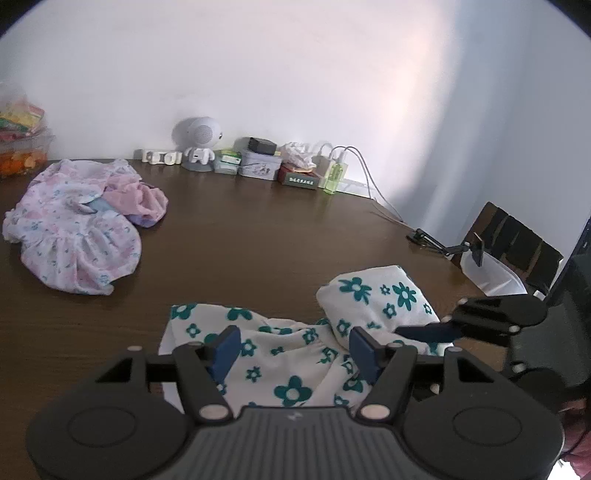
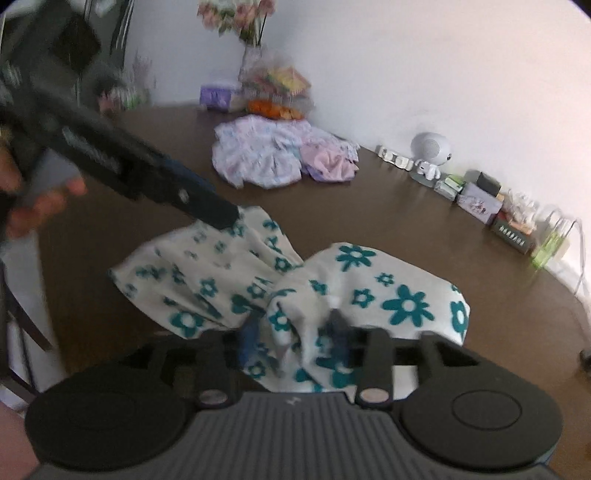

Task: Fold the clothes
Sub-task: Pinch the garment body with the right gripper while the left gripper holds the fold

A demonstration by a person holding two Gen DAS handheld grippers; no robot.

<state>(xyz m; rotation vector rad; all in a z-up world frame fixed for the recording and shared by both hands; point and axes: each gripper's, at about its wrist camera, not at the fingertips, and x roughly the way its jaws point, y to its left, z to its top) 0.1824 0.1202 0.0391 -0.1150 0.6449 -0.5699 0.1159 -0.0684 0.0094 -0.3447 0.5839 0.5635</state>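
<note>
Partly blurred, right tongs [image 2: 295,338] straddle the flowered garment [image 2: 388,291].

White wall [image 1: 295,66] behind dark wooden table [image 1: 258,229] — soft light.

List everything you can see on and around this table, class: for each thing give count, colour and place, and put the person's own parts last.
white garment with teal flowers: one, white and teal, crumpled at the near table edge
pink floral clothes pile: one heap, pink and pale blue, far left of the table
dark brown wooden table: one, brown, under everything
white round-headed robot figurine: one, white, by the wall
small boxes and tins: several, mixed colours, along the wall
clear green bottle: one, green, right of the boxes
vase of pink flowers: one, pink, far corner
left tongs: one, black with blue pads, open over the garment
right tongs: one, black, blurred, garment between its fingers
hand: one, holding the left tongs
</note>
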